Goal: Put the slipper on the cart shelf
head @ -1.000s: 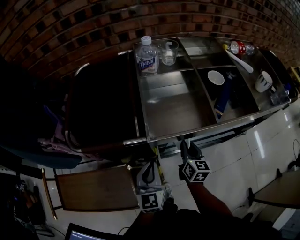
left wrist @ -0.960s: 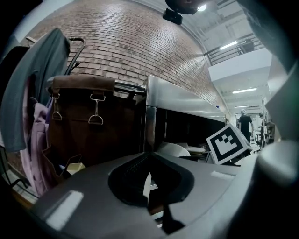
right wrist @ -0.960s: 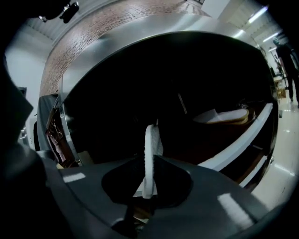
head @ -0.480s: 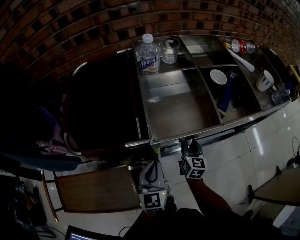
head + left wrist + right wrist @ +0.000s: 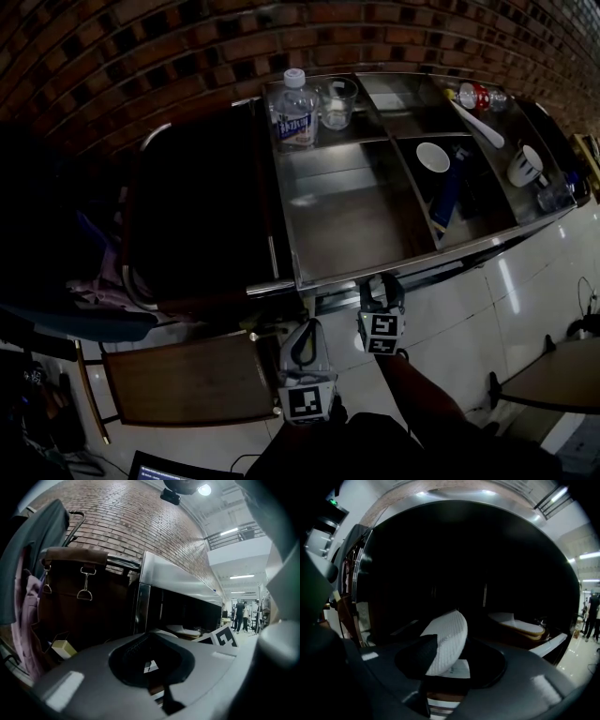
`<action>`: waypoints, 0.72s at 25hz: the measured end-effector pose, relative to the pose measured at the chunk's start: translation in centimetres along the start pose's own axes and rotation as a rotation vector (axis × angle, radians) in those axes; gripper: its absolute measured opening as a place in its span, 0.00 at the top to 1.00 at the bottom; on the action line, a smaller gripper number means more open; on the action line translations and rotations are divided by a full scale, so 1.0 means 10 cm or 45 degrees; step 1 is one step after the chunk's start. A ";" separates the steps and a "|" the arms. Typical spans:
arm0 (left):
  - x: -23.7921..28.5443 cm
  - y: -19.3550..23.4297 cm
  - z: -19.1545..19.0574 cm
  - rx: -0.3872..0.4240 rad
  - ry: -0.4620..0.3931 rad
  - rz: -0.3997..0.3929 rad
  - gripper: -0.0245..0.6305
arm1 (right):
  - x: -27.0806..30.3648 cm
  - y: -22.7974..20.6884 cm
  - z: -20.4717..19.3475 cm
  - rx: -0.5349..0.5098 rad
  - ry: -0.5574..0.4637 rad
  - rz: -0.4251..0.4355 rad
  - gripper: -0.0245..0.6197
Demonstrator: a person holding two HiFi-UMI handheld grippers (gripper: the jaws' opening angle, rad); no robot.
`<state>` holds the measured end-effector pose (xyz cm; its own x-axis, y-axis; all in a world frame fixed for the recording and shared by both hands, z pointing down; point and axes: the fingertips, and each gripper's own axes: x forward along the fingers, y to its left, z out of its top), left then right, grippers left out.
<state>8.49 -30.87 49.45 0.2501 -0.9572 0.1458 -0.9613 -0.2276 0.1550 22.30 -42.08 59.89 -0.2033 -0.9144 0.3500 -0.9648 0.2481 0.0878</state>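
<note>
The right gripper (image 5: 382, 295) is pointing into the dark cart shelf (image 5: 454, 573), its jaws having just been opening; the white slipper (image 5: 446, 639) is standing tilted between them, no longer clamped; the left gripper (image 5: 302, 347) is hanging closed, empty.

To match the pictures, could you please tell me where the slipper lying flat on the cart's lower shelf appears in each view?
Head view: not in it; the cart's steel top hides it.
Left gripper view: the slipper lies low, just right of centre.
Right gripper view: the slipper sits right of centre, below the middle.
Shared landmark: the cart's steel top, in all three.
</note>
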 end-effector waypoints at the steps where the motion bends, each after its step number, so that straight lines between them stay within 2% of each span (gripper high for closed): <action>1: 0.00 0.00 -0.01 0.003 0.000 0.000 0.94 | 0.01 -0.03 -0.03 -0.017 0.022 -0.022 0.68; 3: -0.01 0.00 -0.06 0.003 0.001 0.002 0.94 | 0.05 -0.07 -0.10 -0.041 0.061 -0.058 0.55; 4: -0.01 0.00 -0.04 -0.003 0.000 0.004 0.94 | 0.06 -0.08 -0.12 -0.040 0.064 -0.069 0.54; 10: -0.07 -0.04 0.00 -0.028 -0.030 0.020 0.94 | 0.16 0.00 -0.12 -0.012 0.083 -0.087 0.54; 13: -0.08 -0.04 0.07 -0.022 -0.026 0.020 0.94 | 0.17 -0.02 -0.04 -0.011 0.072 -0.059 0.54; 15: -0.10 -0.02 0.09 -0.006 -0.029 0.021 0.94 | 0.07 -0.01 0.10 0.010 0.017 -0.023 0.54; 18: -0.10 -0.07 0.10 0.003 -0.035 0.009 0.94 | -0.25 0.00 0.40 -0.039 -0.112 0.051 0.54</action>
<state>8.79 -29.90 48.19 0.2399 -0.9634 0.1197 -0.9634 -0.2210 0.1520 22.14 -41.09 55.30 -0.2568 -0.9277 0.2708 -0.9503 0.2935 0.1042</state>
